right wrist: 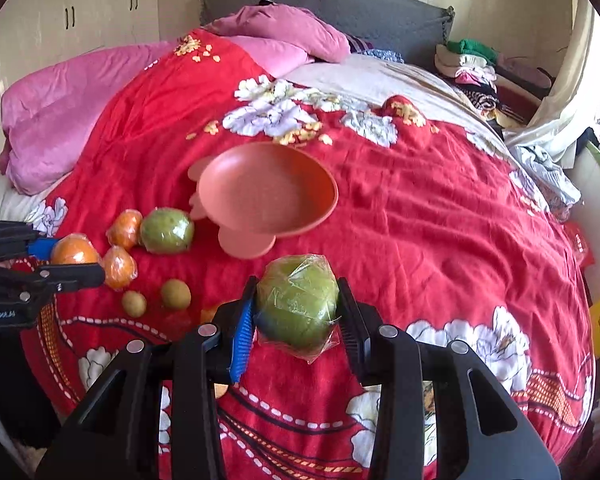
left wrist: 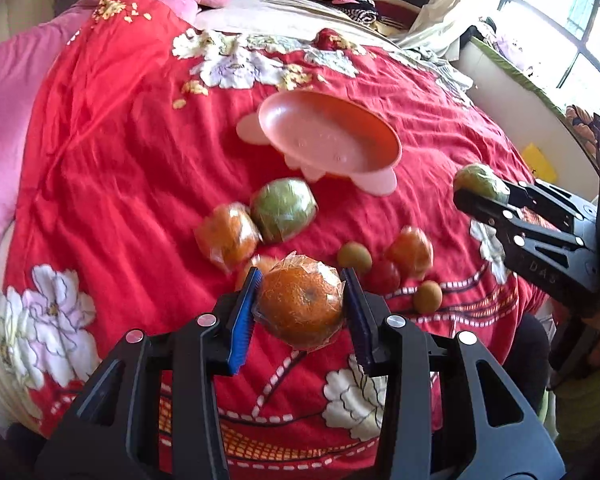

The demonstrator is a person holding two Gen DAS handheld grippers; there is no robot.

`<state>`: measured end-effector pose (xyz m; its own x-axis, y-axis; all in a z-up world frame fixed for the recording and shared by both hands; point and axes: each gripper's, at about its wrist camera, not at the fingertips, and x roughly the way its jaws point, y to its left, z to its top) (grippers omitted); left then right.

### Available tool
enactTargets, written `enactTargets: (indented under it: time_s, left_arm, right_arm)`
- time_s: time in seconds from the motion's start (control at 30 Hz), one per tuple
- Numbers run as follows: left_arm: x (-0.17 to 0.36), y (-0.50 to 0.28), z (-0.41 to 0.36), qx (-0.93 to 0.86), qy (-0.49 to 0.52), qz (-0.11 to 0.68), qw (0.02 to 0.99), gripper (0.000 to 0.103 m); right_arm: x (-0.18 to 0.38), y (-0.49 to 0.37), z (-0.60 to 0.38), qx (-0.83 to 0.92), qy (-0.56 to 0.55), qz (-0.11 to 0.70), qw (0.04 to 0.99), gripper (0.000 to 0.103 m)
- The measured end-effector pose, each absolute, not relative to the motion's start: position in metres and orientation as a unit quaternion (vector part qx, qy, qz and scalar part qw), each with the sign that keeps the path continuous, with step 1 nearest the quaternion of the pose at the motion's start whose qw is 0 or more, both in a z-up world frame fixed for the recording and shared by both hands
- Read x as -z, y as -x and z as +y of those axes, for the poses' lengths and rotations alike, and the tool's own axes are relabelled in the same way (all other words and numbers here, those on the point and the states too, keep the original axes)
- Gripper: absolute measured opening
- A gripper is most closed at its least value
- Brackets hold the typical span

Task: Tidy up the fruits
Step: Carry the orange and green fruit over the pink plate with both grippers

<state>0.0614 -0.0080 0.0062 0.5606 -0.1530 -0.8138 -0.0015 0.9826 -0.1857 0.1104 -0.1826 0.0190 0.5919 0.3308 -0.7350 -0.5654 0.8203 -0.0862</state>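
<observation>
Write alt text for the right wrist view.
The right gripper holds a plastic-wrapped green fruit above a red floral bedspread. Ahead sits an empty pink footed dish, with more wrapped fruit to its left, where the left gripper holds an orange.

- L wrist cam: sits behind left gripper (left wrist: 302,300), looks fwd and down over bed (left wrist: 120,140) toward window side; fruit close.
- R wrist cam: behind right gripper (right wrist: 296,312), faces headboard (right wrist: 324,0), slightly wider look.
- Shared: pink bowl (left wrist: 328,132) (right wrist: 266,188), loose fruit; each cam catches the other gripper at frame edge.
</observation>
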Motion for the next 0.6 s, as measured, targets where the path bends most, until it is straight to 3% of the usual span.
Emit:
enactTargets:
  time_s: [0.6]
  left_arm:
    - [-0.03,-0.132,0.005,0.051,0.07,0.448,0.89,0.032]
  right_arm:
    - [-0.025,-0.139,-0.162,-0.268,0.143,0.374,0.876,0.036]
